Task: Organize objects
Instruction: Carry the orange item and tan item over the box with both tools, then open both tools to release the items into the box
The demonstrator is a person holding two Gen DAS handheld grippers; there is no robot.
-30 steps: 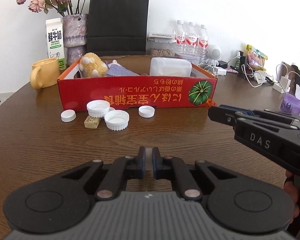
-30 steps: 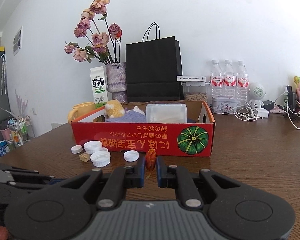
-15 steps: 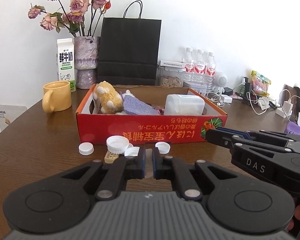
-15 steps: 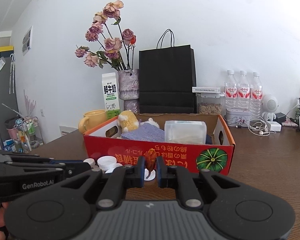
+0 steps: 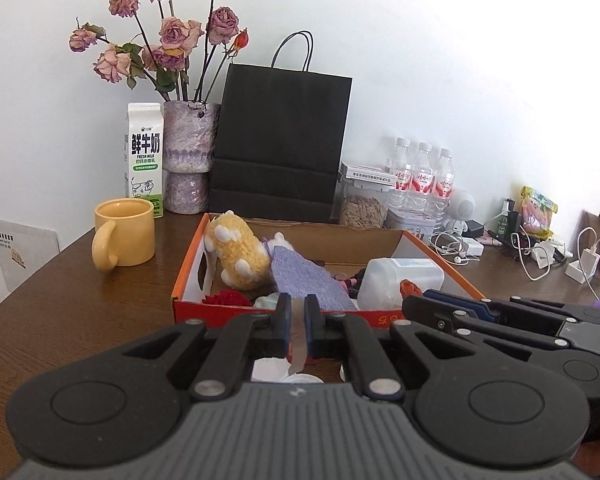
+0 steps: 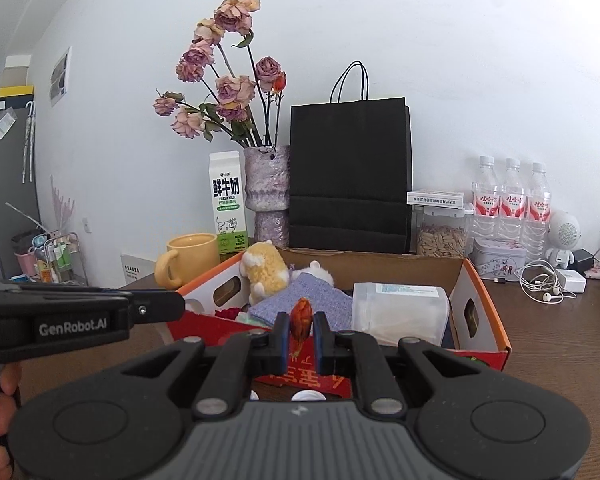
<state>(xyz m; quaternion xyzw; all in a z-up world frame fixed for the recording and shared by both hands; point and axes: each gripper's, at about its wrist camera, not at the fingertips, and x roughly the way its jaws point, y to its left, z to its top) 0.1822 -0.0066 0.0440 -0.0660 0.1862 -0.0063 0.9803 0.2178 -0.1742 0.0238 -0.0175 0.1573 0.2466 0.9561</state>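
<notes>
Small orange-red dried bud [image 6: 302, 317], lower centre of right wrist view, is being pinched between the fingers [image 6: 282, 334] of right gripper [image 6: 301, 338], w/ the red cardboard box [image 6: 480, 312] lying just behind it. Box is holding a yellow plush toy [image 6: 266, 270], purple knit cloth [image 6: 300, 300] & clear plastic container [image 6: 400, 310]. In left wrist view, left gripper [image 5: 296, 330] is sitting lower centre, fingers [image 5: 314, 330] nearly pressed together w/ only a narrow slit, gripping nothing; white caps [image 5: 268, 368] are showing below them on the desk [image 5: 80, 312]. Yellow mug [image 5: 124, 232], milk carton [image 5: 145, 156], vase of dried roses [image 5: 188, 148] & black paper bag [image 5: 280, 144] are standing behind box, upper half of frame.
</notes>
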